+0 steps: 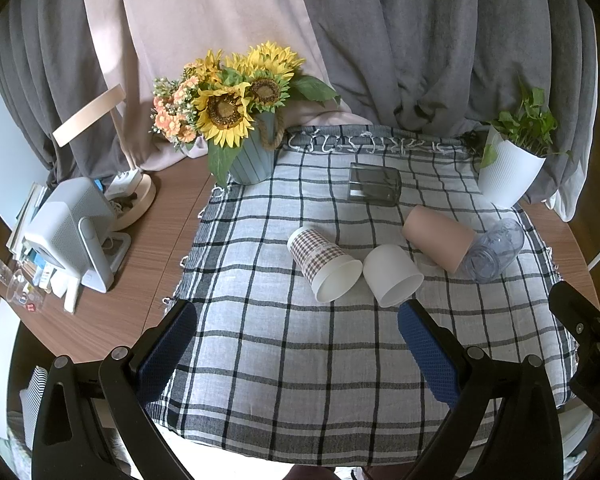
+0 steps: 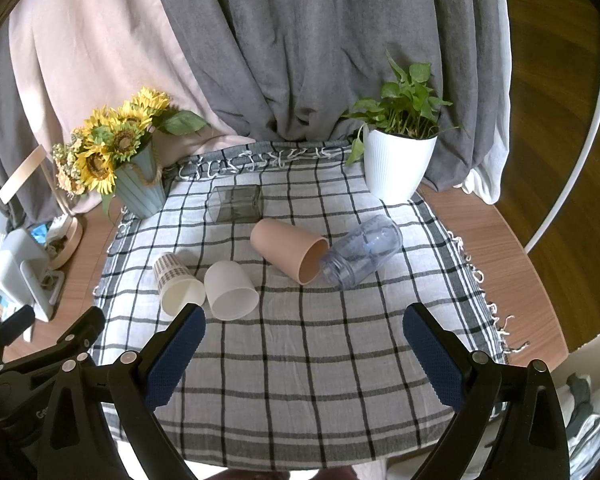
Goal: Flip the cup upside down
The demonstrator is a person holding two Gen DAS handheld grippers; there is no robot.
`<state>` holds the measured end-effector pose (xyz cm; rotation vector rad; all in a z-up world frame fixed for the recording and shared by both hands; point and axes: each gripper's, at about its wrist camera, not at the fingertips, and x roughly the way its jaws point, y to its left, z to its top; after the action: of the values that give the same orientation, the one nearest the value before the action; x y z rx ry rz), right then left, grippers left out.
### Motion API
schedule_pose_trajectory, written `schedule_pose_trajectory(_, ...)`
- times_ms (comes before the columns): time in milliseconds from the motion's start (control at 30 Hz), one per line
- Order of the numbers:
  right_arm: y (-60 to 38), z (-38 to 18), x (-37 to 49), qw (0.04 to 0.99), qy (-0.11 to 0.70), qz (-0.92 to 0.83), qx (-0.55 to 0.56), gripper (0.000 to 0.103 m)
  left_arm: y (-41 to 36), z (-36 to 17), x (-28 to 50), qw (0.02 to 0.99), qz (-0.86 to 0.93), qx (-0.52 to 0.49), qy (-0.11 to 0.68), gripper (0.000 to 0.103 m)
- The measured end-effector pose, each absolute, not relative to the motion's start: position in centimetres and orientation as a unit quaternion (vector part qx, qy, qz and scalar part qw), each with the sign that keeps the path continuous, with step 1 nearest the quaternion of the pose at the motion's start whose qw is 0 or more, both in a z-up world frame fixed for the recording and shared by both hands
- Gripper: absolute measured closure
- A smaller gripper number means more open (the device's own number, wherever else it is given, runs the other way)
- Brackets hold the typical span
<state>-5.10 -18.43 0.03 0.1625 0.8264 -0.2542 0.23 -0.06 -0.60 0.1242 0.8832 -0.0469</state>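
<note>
Both hand-held grippers, left (image 1: 296,322) and right (image 2: 304,324), hover level over the checked cloth (image 1: 284,364) on the tabletop (image 1: 112,304), jaws spread wide and empty. 5 cups, apparently all on their sides, lie ahead at 12 o'clock, including the pink cup (image 2: 288,249).

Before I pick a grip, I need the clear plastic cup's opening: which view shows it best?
The right wrist view: the clear plastic cup lies unobstructed, its mouth beside the pink cup. In the left wrist view, the pink cup overlaps its mouth end.
</note>
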Motion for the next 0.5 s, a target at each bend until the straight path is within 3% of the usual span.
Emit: schedule_pose_trajectory(500,-18.52,-0.19,-4.98,0.905,0.4,-0.123,0.079,0.003,0.03,-0.72,0.34,0.902,-0.023,0.06,0.427,0.0)
